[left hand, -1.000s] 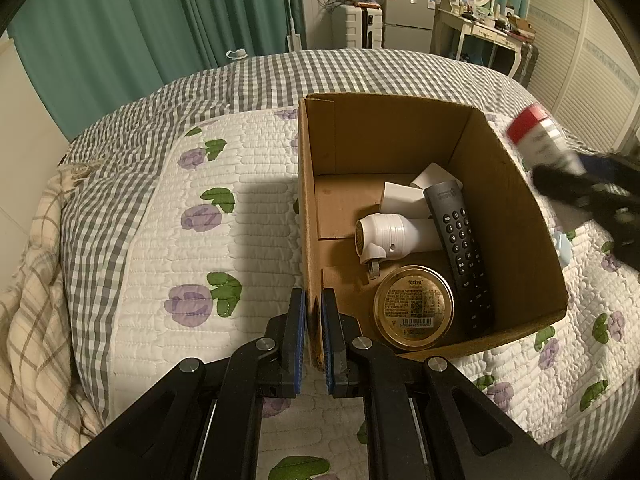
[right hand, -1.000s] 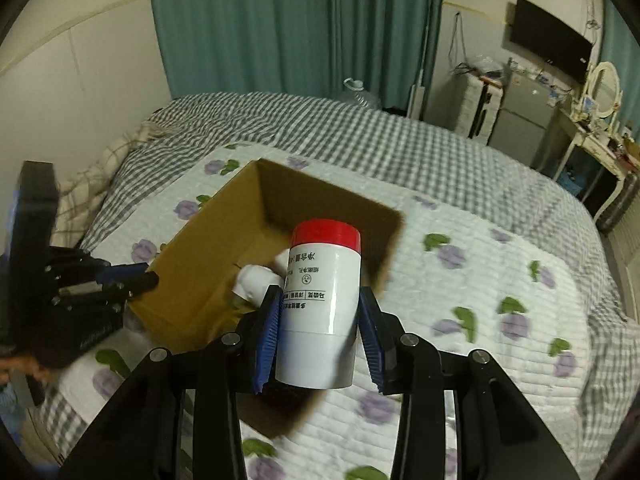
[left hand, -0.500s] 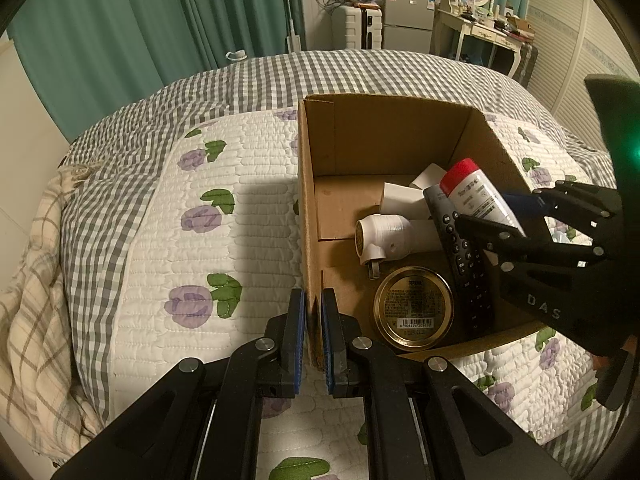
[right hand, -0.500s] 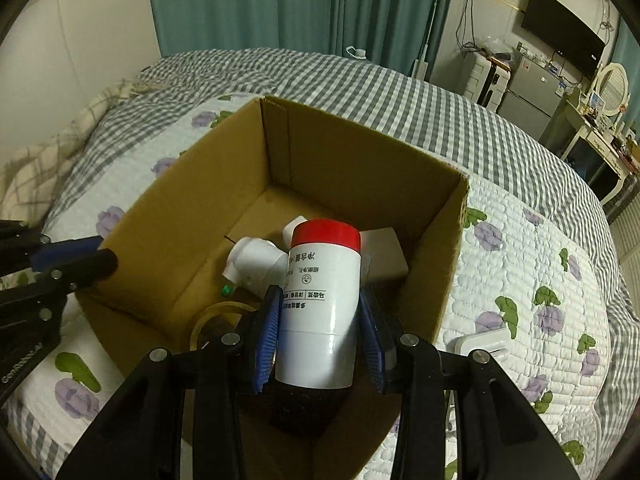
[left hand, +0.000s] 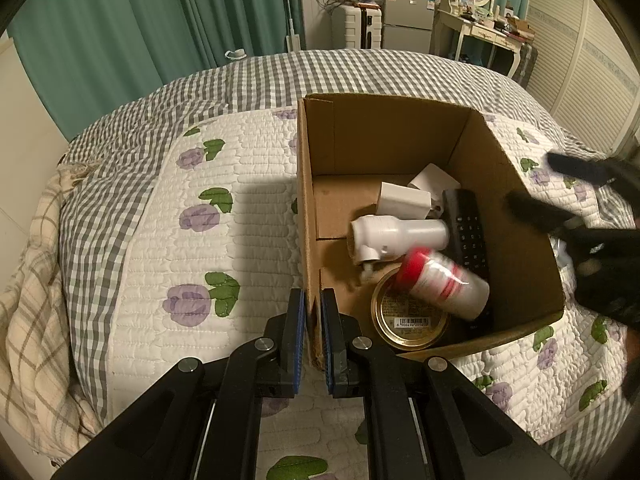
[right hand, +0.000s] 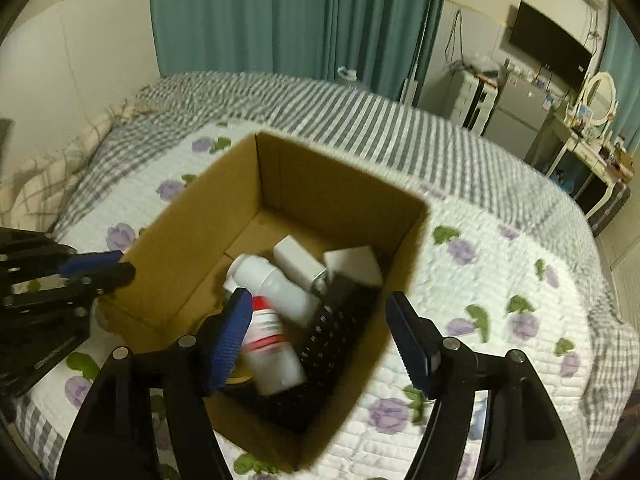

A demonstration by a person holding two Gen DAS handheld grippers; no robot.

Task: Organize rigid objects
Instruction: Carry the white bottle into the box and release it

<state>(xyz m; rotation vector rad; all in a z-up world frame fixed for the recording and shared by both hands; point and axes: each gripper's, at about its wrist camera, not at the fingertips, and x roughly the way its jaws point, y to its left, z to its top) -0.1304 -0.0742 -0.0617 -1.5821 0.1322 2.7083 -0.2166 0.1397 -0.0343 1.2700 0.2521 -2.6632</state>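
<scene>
Cardboard box (left hand: 400, 140) sits on quilted bed (left hand: 240, 220); left gripper (left hand: 311, 336) clamps box's near wall; right gripper (right hand: 320, 340) spread wide, holding nothing; red-capped bottle (left hand: 442, 288) lies inside box, across gold tin (left hand: 408, 320) and black remote (left hand: 466, 236); image blurred.

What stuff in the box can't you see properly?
- Red-capped bottle: motion-blurred in the left wrist view, so its label is unreadable.
- Gold tin: the bottle covers part of it in the left wrist view; in the right wrist view only a sliver shows below a blue pad.
- Black remote: its near end is lost in shadow in the right wrist view.
- White blocks: too small to identify.
</scene>
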